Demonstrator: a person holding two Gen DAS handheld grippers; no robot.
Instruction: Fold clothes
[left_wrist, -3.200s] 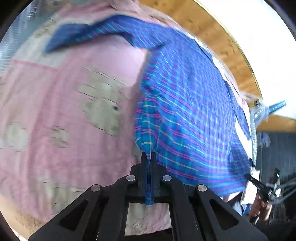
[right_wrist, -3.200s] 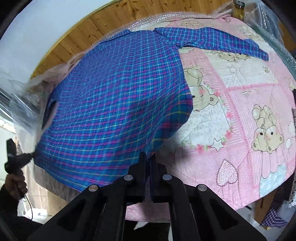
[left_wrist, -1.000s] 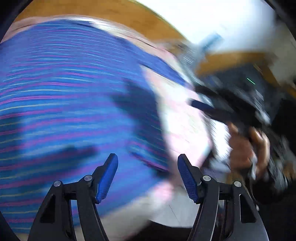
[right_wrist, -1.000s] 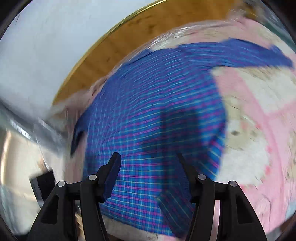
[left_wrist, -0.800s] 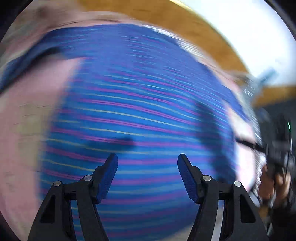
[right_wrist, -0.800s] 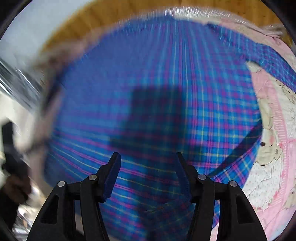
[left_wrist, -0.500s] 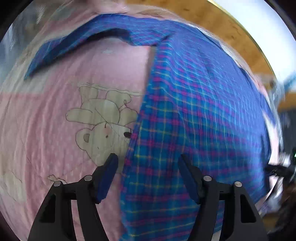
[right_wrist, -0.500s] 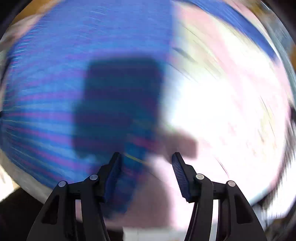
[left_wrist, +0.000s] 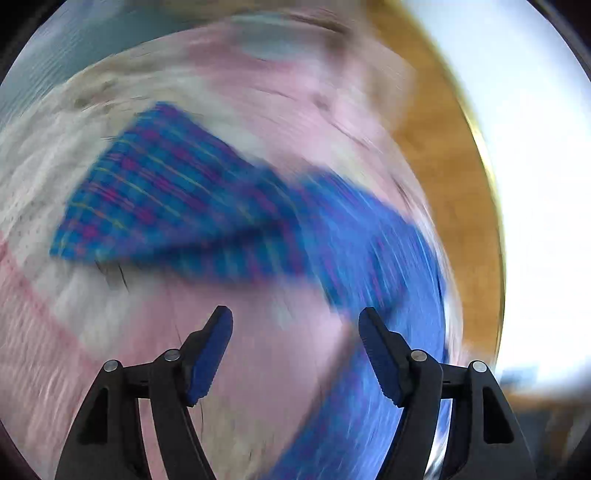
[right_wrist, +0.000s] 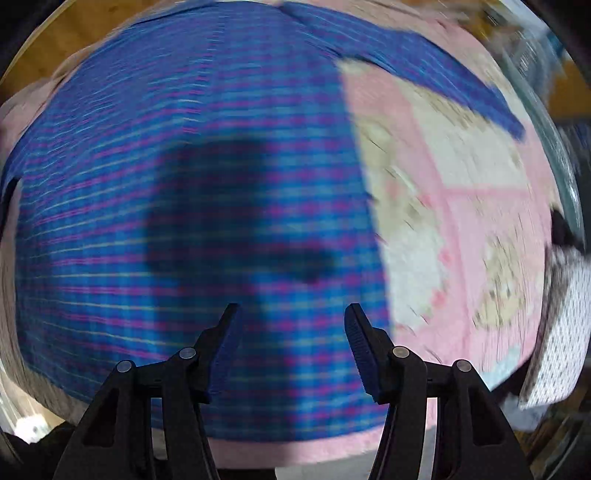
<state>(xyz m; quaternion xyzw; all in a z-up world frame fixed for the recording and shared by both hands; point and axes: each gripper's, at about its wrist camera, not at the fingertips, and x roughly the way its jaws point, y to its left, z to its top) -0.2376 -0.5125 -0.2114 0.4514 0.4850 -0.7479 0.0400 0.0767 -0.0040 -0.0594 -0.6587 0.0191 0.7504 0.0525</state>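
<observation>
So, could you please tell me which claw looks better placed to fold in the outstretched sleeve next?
Probably the left claw: it is open and faces the sleeve lying on the pink quilt. The right claw, also open, hangs over the shirt body, with the sleeve far off at its view's edge.

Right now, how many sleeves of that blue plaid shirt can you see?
1. The shirt's one visible sleeve stretches from the shoulder across the pink quilt, toward the right in the right wrist view. The other sleeve may be hidden.
</observation>
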